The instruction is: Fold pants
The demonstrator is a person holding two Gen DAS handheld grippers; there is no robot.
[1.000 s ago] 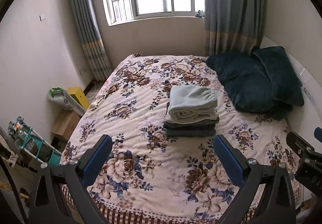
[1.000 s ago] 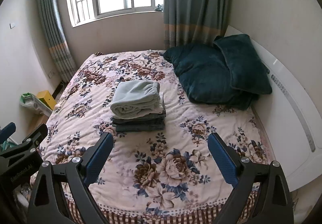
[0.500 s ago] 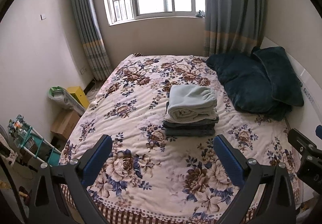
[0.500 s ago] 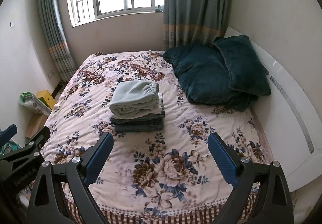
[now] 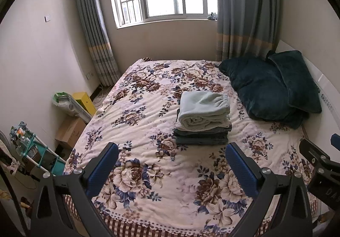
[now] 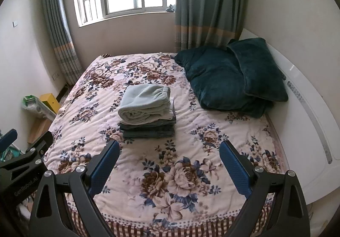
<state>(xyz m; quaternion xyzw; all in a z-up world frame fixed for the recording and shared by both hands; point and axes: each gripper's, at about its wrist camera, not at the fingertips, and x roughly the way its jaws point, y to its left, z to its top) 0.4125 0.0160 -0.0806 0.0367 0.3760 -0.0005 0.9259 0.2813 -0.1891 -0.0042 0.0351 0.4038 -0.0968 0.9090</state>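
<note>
A stack of folded pants lies in the middle of the floral bed [image 5: 148, 173] [image 6: 212, 147]. Pale green pants [image 5: 204, 110] [image 6: 146, 104] with an elastic waistband sit on top of dark grey folded pants [image 5: 201, 138] [image 6: 148, 130]. My left gripper [image 5: 172, 164] is open and empty, held above the bed's near end, well short of the stack. My right gripper [image 6: 167, 160] is open and empty too, at the same distance. Each gripper shows at the edge of the other's view.
Two dark teal pillows [image 5: 274, 90] [image 6: 231, 75] lie at the right by the white headboard [image 6: 308, 109]. A window with grey curtains is behind the bed. Left of the bed stand a yellow box [image 5: 84, 100], a cardboard box [image 5: 69, 130] and a teal rack [image 5: 31, 152].
Both grippers have drifted slightly back from the bed; the stack looks a little farther. Nothing was grasped or moved.
</note>
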